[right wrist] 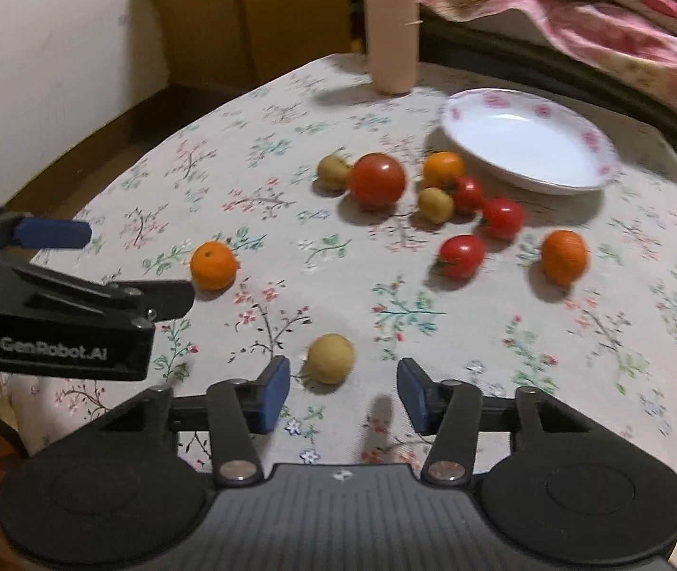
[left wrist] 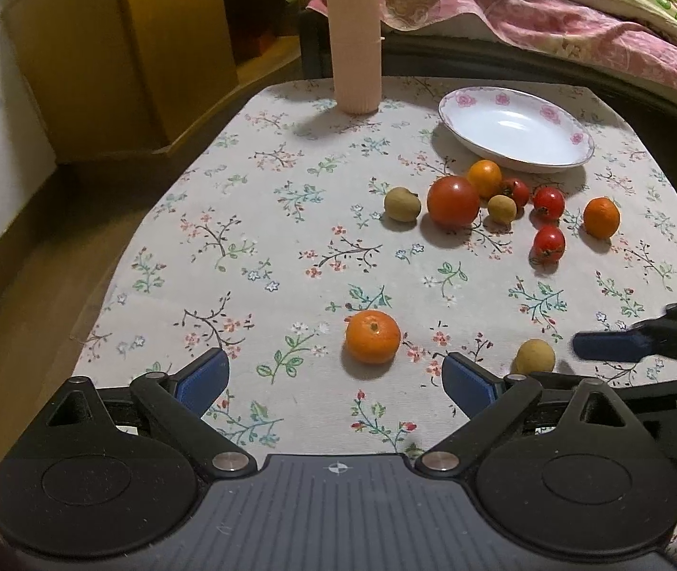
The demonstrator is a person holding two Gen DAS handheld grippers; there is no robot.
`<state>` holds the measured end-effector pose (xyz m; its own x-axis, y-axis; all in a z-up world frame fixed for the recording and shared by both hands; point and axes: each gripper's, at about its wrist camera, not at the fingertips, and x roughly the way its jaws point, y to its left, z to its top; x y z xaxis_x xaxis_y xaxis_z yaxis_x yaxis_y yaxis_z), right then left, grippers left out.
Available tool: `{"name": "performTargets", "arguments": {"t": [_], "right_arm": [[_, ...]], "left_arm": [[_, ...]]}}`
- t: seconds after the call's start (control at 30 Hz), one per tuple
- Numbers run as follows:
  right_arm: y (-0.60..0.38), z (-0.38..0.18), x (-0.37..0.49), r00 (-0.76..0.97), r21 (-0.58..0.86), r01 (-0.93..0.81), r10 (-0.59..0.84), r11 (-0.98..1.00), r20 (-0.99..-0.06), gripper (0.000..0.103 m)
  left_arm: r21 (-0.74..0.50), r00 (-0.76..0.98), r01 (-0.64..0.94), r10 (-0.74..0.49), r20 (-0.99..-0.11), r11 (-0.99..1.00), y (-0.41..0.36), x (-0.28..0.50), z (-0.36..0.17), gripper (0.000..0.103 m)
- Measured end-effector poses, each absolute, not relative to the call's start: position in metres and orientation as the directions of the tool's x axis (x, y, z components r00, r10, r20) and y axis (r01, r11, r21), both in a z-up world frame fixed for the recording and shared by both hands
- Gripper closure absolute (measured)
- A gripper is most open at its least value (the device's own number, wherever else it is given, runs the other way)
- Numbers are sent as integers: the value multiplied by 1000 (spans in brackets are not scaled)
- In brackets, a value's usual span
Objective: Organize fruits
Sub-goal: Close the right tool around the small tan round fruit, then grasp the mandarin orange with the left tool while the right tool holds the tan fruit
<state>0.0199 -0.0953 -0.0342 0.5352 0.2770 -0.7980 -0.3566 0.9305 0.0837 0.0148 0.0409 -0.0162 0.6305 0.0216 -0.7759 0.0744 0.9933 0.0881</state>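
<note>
Fruits lie on a floral tablecloth (left wrist: 253, 219). A white flowered plate (left wrist: 514, 128) (right wrist: 529, 142) stands empty at the far right. Near it lie a big tomato (left wrist: 452, 201) (right wrist: 376, 180), several cherry tomatoes, oranges and longans. My left gripper (left wrist: 336, 376) is open and empty; a mandarin (left wrist: 373, 337) (right wrist: 213, 265) lies just ahead of it. My right gripper (right wrist: 343, 392) is open and empty; a longan (right wrist: 330, 358) (left wrist: 535, 357) lies just ahead between its fingertips, apart from them.
A tall pink ribbed container (left wrist: 353, 33) (right wrist: 392, 19) stands at the table's far edge. A bed with pink covers (left wrist: 576, 24) lies behind. A wooden cabinet (left wrist: 114, 47) stands at the left. The table edge drops off to the left.
</note>
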Motion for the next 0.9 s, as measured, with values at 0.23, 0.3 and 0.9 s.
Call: {"name": "performTargets", "arguments": {"t": [0.23,0.3,0.9], "right_arm": [[-88,-47,31,500,94,-397,301,913,-812,78],[-91,-47,32,498,107,-396,311,912,-810,78],[-127,-30,35,500,195,-289,322,937,-804,78]], "left_arm": [[118,623,118,20,-782,986,37,21,-25,5],[107,618,124,8,-786,987,37,24,-27,6],[28,544,97,-30,-839,995,34,59,-52,44]]}}
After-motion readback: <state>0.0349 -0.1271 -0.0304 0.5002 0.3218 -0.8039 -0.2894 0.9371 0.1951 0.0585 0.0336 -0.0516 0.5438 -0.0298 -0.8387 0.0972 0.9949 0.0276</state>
